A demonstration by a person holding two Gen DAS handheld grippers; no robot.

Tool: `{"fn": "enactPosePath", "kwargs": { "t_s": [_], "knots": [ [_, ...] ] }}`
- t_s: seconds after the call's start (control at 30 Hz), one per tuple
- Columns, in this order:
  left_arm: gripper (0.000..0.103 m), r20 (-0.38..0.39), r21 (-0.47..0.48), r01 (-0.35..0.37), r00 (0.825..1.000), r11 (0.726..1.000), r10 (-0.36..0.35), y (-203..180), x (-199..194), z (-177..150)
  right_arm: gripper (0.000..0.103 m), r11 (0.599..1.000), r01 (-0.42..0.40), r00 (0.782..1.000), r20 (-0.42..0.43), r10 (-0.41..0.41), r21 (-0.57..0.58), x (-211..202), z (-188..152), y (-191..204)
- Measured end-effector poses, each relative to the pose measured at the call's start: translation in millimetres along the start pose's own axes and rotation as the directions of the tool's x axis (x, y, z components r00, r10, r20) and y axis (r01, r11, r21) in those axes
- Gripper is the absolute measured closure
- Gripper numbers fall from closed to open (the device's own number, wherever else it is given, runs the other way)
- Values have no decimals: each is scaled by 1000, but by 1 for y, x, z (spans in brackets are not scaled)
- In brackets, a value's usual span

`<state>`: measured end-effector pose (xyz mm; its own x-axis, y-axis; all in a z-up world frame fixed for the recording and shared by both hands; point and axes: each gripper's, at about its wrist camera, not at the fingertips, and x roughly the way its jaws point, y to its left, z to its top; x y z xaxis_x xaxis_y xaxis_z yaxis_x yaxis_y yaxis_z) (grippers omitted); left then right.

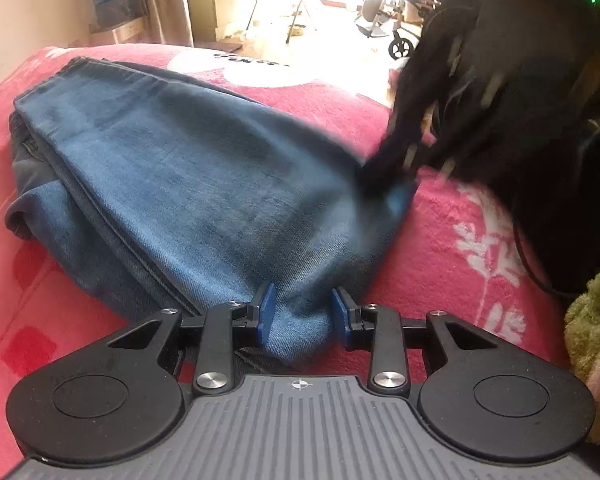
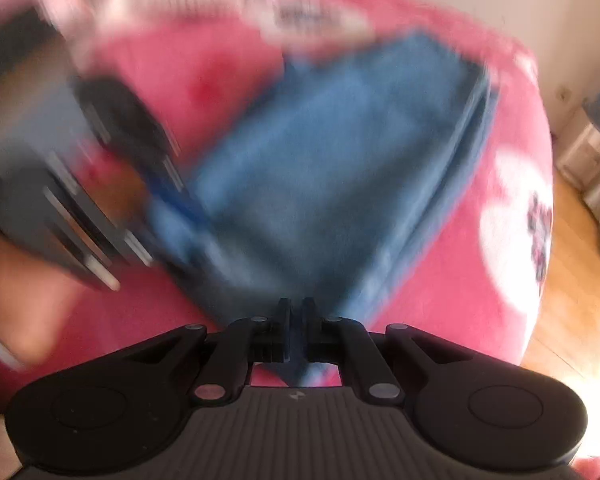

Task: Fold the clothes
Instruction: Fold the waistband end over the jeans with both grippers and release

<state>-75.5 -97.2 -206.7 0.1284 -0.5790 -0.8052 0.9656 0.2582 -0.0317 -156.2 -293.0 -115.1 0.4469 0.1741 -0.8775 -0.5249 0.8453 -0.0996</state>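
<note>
Lying folded on a fuzzy pink blanket (image 1: pixel 440 232) with white leaf prints, the jeans (image 1: pixel 188 176) are blue twill denim, layered into a long tapering wedge that runs from the 6 o'clock edge of the left view toward 10 o'clock, with a seam and a dark lining showing along its left side. We hold the left gripper (image 1: pixel 303 314) around the narrow near end: its blue-padded fingers (image 1: pixel 266 312) stand partly apart and press a bunched fold of denim from both sides. In the right view, blurred, the jeans (image 2: pixel 332 168) spread toward 12 o'clock, and the right gripper (image 2: pixel 296 322) has its black fingers (image 2: pixel 283 320) nearly together, clenched on a thin edge of denim. At 9 o'clock there the left gripper (image 2: pixel 152 200) is a dark smear.
</note>
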Motion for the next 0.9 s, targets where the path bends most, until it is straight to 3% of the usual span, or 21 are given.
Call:
{"fn": "enactPosePath", "kwargs": {
  "t_s": [0.13, 0.27, 0.37, 0.47, 0.6, 0.73, 0.9],
  "knots": [
    [70, 24, -24, -35, 999, 999, 36, 1, -18, 6, 99, 999, -22, 999, -26, 23, 40, 1, 5, -8],
    [70, 68, -36, -88, 994, 995, 90, 3, -26, 9, 99, 999, -8, 998, 57, 5, 47, -22, 26, -14],
    [70, 33, -79, -117, 992, 990, 120, 8, -11, 3, 98, 997, 19, 994, 102, -27, 75, -11, 40, -21],
    [69, 31, -121, -118, 992, 986, 123, 11, -3, -2, 97, 994, 69, 997, 34, -73, 89, 37, 38, -32],
    [69, 62, -125, -117, 990, 985, 125, 10, -5, -10, 97, 991, 44, 999, 5, -45, 127, 31, 52, -39],
    [68, 88, -162, -93, 990, 982, 109, 13, -5, -15, 97, 982, 25, 994, 104, -45, 187, 9, 82, -50],
    [67, 122, -172, -69, 988, 983, 91, 15, -7, -21, 97, 963, 0, 975, 216, -60, 269, 31, 117, -68]
  ]
}}
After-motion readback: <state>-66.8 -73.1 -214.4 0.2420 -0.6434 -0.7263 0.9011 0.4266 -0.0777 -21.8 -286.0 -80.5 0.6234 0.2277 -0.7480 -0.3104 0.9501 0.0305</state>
